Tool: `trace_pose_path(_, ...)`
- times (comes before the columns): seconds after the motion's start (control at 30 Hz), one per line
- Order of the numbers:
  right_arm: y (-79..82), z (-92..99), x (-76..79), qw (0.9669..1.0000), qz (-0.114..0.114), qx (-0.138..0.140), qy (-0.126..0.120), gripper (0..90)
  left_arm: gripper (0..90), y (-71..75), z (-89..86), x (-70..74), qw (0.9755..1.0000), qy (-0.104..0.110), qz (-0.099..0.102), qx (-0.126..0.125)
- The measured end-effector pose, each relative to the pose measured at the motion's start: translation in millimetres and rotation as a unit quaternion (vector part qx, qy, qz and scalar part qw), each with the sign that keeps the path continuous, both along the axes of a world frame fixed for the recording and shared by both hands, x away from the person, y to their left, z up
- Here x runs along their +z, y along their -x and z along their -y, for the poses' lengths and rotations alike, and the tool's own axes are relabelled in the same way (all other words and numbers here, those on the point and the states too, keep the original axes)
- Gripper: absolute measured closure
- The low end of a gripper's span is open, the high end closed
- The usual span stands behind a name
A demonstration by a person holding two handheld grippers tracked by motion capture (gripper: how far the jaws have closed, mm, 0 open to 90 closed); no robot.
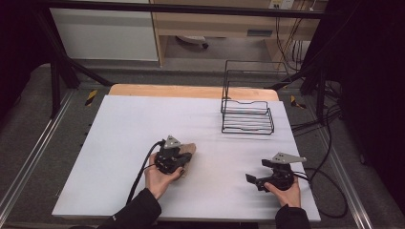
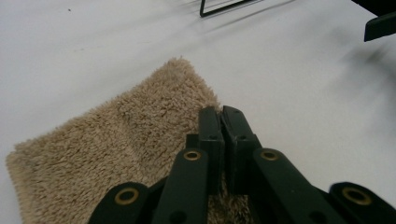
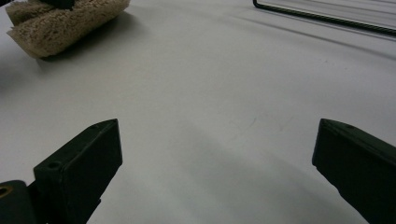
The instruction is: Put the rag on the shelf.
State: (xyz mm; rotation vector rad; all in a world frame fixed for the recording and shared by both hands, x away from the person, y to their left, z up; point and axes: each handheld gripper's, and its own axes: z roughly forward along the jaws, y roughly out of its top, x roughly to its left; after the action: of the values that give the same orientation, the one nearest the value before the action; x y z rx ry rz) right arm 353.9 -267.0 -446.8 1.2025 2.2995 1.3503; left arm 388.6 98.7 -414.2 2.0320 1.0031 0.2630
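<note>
2 tools: left tool [image 2: 221, 116] pinching beige towel [image 2: 116, 140] (right tool [image 3: 215, 158] agape, nr rack [image 1: 247, 117]).

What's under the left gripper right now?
A folded tan fleece cloth lies under the left gripper, jaws shut at its edge. Whatever the cloth covers is hidden.

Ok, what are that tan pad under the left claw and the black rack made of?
The tan fluffy pad looks like plush terry or microfibre cloth: shaggy matte pile. The black wire rack looks like thin metal rod, probably coated, with a slight sheen.
</note>
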Motion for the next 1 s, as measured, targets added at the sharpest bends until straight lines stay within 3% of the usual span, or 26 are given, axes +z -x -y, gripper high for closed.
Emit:
trace_pose_path(0.27, 0.1, -0.1, 0.0, 1.0, 0.003, 0.001, 0.001, 2.1, 84.6, -7.3, 12.3, -16.5, 0.9998, -0.005, -0.008, -0.016)
trace_pose_path(0.37, 0.2, -0.7, 0.3, 1.0, 0.005, 0.002, 0.003, 2.1, 75.8, -8.8, 8.8, -15.7, 0.9995, 0.002, -0.012, -0.029)
trace_pose_path(0.47, 0.6, -1.5, 0.3, 1.0, 0.004, 0.002, 0.003, 2.1, 64.9, -6.9, -2.2, -7.1, 0.9993, -0.001, -0.002, -0.036)
trace_pose_path(0.7, 1.0, -3.1, 0.3, 1.0, 0.004, 0.0, 0.004, 2.1, 51.2, 1.4, -58.3, 11.7, 0.9994, -0.026, 0.012, -0.02)
trace_pose_path(0.87, 1.8, -6.2, 1.1, 1.0, 0.004, -0.001, 0.006, 2.1, 49.8, 11.0, -89.6, 1.8, 0.9993, -0.034, -0.011, -0.006)
trace_pose_path(1.0, 3.7, -13.0, 2.5, 0.9999, 0.007, -0.005, 0.009, 2.5, 49.5, 17.9, -98.7, -15.3, 0.9988, -0.034, -0.034, -0.012)
